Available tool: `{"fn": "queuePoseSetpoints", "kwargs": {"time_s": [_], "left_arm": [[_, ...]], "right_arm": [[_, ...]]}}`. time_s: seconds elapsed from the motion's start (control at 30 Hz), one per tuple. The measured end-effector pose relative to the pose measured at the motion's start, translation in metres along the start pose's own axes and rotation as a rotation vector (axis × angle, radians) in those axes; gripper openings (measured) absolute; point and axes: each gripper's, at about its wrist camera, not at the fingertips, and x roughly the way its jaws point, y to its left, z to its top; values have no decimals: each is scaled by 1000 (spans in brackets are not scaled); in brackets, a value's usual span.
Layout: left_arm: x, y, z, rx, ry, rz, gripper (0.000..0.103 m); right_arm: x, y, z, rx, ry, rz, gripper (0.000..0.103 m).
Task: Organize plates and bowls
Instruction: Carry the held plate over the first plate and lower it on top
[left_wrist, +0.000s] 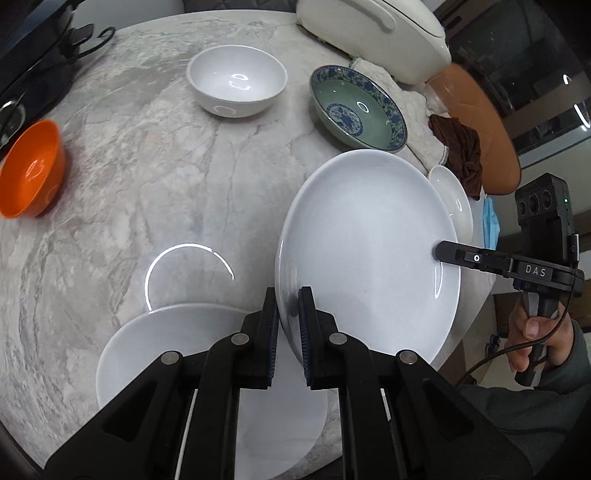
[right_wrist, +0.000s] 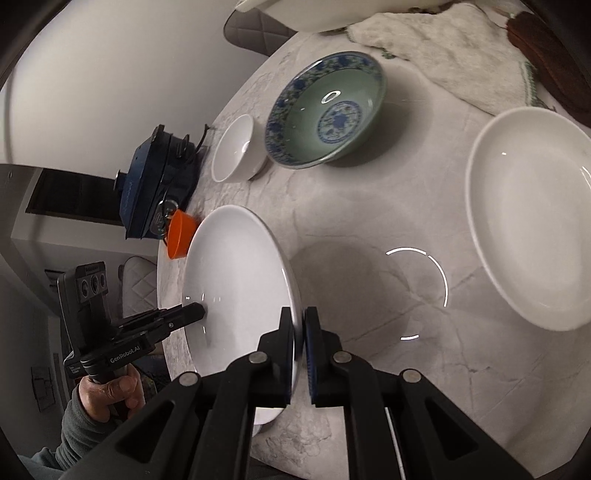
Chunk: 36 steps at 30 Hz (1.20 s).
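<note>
Both grippers hold a large white plate (left_wrist: 369, 258) (right_wrist: 240, 288) by opposite rims, tilted above the marble table (left_wrist: 147, 177). My left gripper (left_wrist: 288, 295) is shut on its near rim and appears in the right wrist view (right_wrist: 201, 314) at the plate's far edge. My right gripper (right_wrist: 299, 314) is shut on the other rim (left_wrist: 437, 253). A second white plate (left_wrist: 166, 343) lies on the table under the left gripper. A smaller white plate (left_wrist: 456, 199) (right_wrist: 528, 221) rests beside the towel. A white bowl (left_wrist: 236, 81), a blue-green patterned bowl (left_wrist: 356, 107) and an orange bowl (left_wrist: 33, 170) stand farther back.
A white rice cooker (left_wrist: 376, 29) sits at the back, with a white towel (left_wrist: 402, 107) and a brown cloth (left_wrist: 461, 151) to the right. A dark blue appliance (left_wrist: 33, 55) stands at the left edge. A hand (left_wrist: 535, 332) holds the right gripper's handle past the table's edge.
</note>
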Motion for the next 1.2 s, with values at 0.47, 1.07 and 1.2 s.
{"fn": "queuePoseSetpoints", "kwargs": {"time_s": [0.47, 1.07, 1.2], "left_arm": [[-98, 110, -130, -300, -135, 58, 9], [-26, 148, -188, -391, -69, 32, 10], [-16, 149, -183, -372, -54, 36, 10]], "right_arm": [[71, 122, -31, -261, 199, 69, 9], [145, 100, -64, -250, 304, -41, 9], [152, 88, -63, -233, 297, -58, 9]]}}
